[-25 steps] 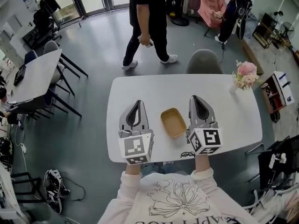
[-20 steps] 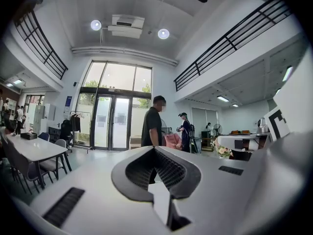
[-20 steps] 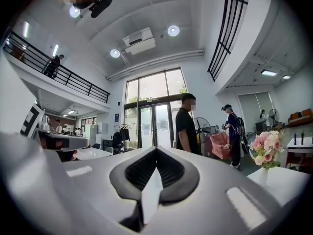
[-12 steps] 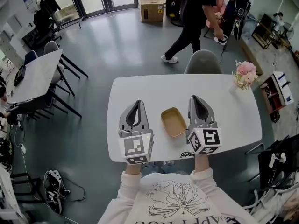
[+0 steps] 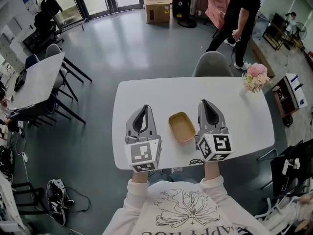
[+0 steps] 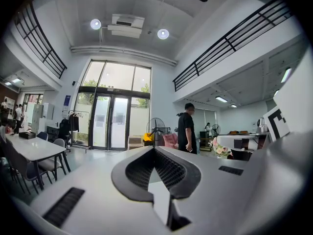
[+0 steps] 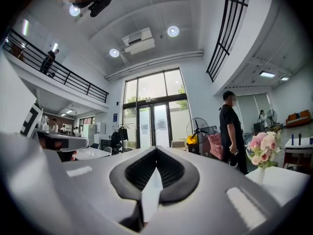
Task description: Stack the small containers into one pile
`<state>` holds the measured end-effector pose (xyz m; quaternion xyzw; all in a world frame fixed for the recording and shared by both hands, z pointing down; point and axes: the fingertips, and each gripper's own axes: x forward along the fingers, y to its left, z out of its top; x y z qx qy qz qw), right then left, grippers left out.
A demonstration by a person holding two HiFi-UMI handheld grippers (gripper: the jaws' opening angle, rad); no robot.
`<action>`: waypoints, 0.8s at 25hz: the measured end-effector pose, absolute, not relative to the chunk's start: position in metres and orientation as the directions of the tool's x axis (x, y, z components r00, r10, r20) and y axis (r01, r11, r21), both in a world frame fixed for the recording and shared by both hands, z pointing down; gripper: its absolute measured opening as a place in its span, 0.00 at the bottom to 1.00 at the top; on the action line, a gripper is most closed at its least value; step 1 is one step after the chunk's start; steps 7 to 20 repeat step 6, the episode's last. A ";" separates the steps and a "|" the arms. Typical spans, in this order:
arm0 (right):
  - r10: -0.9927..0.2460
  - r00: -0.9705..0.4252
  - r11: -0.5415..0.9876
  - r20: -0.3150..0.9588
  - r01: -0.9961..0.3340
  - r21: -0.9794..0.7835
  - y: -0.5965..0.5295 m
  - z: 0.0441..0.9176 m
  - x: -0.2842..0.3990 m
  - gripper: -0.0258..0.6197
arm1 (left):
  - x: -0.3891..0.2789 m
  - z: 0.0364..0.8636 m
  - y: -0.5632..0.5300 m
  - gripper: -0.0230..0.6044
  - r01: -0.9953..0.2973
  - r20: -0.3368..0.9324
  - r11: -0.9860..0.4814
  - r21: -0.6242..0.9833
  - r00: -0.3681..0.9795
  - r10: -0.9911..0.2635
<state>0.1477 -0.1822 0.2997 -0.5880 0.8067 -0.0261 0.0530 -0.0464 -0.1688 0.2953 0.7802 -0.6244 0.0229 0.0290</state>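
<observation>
While flanking the container (image 5: 182, 128) — left gripper (image 5: 143, 107) clenched, empty | right gripper (image 5: 205, 103) clenched, empty

The far half of the white surface (image 5: 161, 89) is open, so there is free passage ahead of the left tool (image 5: 143, 107) and the right tool (image 5: 204, 103). A tan container (image 5: 181, 127) sits between them, with a narrow gap on each side. A vase of flowers (image 5: 256, 78) blocks the far right corner. A grey chair (image 5: 212, 64) stands at the far edge.
</observation>
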 end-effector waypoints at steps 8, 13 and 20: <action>-0.952 -0.302 0.305 -0.043 -0.947 -0.098 -0.181 0.304 0.148 0.06 | -0.045 0.296 -0.168 0.05 -0.974 0.074 -0.225 0.015 0.225 -0.971; -0.952 -0.302 0.305 -0.043 -0.947 -0.098 -0.181 0.304 0.148 0.06 | -0.045 0.296 -0.168 0.05 -0.974 0.074 -0.225 0.015 0.225 -0.971; -0.952 -0.302 0.305 -0.043 -0.947 -0.098 -0.181 0.304 0.148 0.06 | -0.045 0.296 -0.168 0.05 -0.974 0.074 -0.225 0.015 0.225 -0.971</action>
